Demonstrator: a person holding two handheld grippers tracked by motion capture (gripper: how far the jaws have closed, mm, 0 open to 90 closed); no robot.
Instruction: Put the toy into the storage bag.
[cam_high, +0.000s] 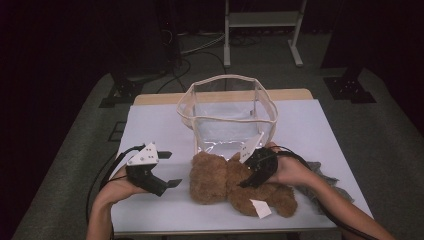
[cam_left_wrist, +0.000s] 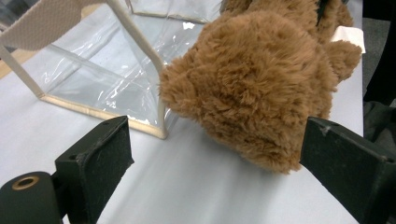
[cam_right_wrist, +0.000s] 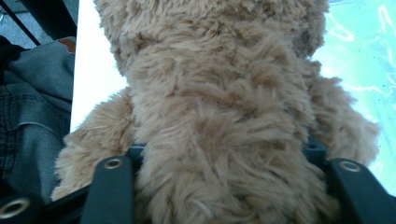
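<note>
Gripping the bear around its body, the right gripper is clamping it; the left gripper is waiting, jaws wide. Next, probably: lifting it into the bag.

High overhead; both tool cameras near teddy bear

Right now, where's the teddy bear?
High view: the teddy bear lies on the table's near edge, just in front of the clear bag, with the right gripper clamped around its body.
</note>
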